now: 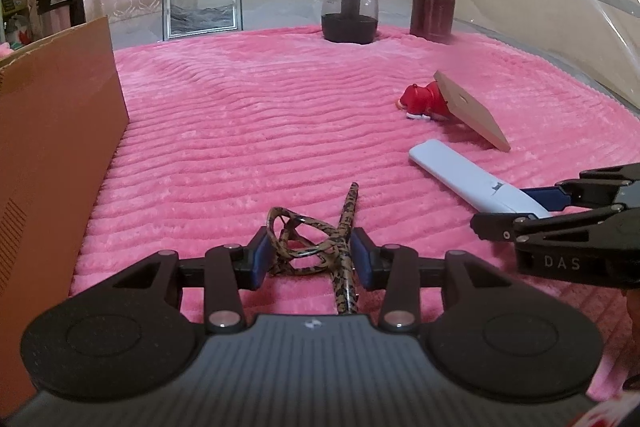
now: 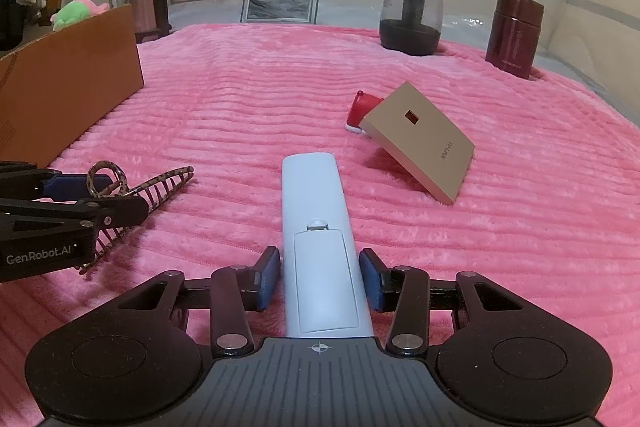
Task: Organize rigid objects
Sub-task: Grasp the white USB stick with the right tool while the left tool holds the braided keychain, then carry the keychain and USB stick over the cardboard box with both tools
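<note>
The left gripper (image 1: 308, 261) is clamped on a leopard-print plastic hair claw (image 1: 316, 247). The right gripper (image 2: 319, 281) is clamped on a pale blue remote control (image 2: 318, 239). Ahead of the right gripper, a red figurine (image 2: 362, 111) and a tan flat box (image 2: 420, 143) remain loose. Judged: sorting is barely started.

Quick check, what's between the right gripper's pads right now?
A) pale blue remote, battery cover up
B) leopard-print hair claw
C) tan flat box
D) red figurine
A: in the right wrist view the right gripper has its blue pads on either side of the pale blue remote, battery cover facing up.
</note>
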### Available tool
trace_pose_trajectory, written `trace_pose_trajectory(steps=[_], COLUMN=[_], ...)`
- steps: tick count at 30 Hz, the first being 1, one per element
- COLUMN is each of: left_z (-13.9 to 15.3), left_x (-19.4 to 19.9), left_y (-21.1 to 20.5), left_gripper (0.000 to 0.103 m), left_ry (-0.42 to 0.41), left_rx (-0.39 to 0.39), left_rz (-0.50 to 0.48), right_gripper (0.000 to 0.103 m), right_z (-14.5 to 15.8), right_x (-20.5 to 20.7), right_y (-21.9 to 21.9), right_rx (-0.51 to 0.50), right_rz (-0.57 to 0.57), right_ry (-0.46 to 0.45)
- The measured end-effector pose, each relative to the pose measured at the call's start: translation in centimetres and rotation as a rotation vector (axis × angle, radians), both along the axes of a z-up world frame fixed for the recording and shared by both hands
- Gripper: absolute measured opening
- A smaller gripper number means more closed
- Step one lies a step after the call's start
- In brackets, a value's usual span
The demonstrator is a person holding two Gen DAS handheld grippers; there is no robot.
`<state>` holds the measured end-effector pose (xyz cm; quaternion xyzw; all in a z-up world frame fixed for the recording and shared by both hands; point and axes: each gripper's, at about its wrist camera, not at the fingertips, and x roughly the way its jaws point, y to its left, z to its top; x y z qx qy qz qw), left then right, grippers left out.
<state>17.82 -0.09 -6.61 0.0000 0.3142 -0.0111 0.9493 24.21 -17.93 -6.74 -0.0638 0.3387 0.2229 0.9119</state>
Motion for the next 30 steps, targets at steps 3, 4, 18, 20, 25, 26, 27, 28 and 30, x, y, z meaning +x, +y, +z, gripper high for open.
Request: trace_pose_trajectory(steps=[3, 4, 18, 20, 25, 26, 27, 28, 30], left_z=[0.0, 0.1, 2.6, 3.1, 4.5, 4.8, 5.1, 5.3, 5.9], left_x=[-0.1, -0.2, -3.4, -4.0, -5.6, -5.9, -6.1, -6.3, -7.0], left_y=[0.0, 0.1, 0.3, 0.4, 0.5, 0.5, 0.5, 0.6, 0.6], left_gripper=[0.034, 0.034, 0.034, 0.034, 0.034, 0.034, 0.034, 0.034, 0.034], left_ry=[0.006, 0.008, -0.015, -0.018, -0.037, -0.042, -0.047, -0.051, -0.061], left_rx=[-0.009, -0.011, -0.037, -0.043, -0.043, -0.044, -0.045, -0.047, -0.047], left_rz=[-0.008, -0.008, -0.027, -0.025, -0.037, -0.041, -0.042, -0.044, -0.048], right_gripper=[0.037, 0.036, 0.035, 0.035, 0.035, 0.035, 0.035, 0.035, 0.035], right_z=[0.1, 0.2, 3.2, 3.8, 5.2, 5.4, 5.6, 5.8, 6.0], right_x=[0.0, 0.0, -3.6, -4.3, -6.0, -6.4, -6.7, -7.0, -7.6], right_y=[0.1, 0.1, -0.9, -1.1, -1.3, -1.2, -1.2, -1.2, -1.1], right_rx=[0.003, 0.004, 0.057, 0.06, 0.076, 0.076, 0.076, 0.077, 0.074], right_rz=[-0.005, -0.005, -0.037, -0.041, -0.044, -0.043, -0.044, -0.044, -0.044], right_ry=[0.008, 0.01, -0.006, -0.012, -0.026, -0.031, -0.034, -0.036, -0.037])
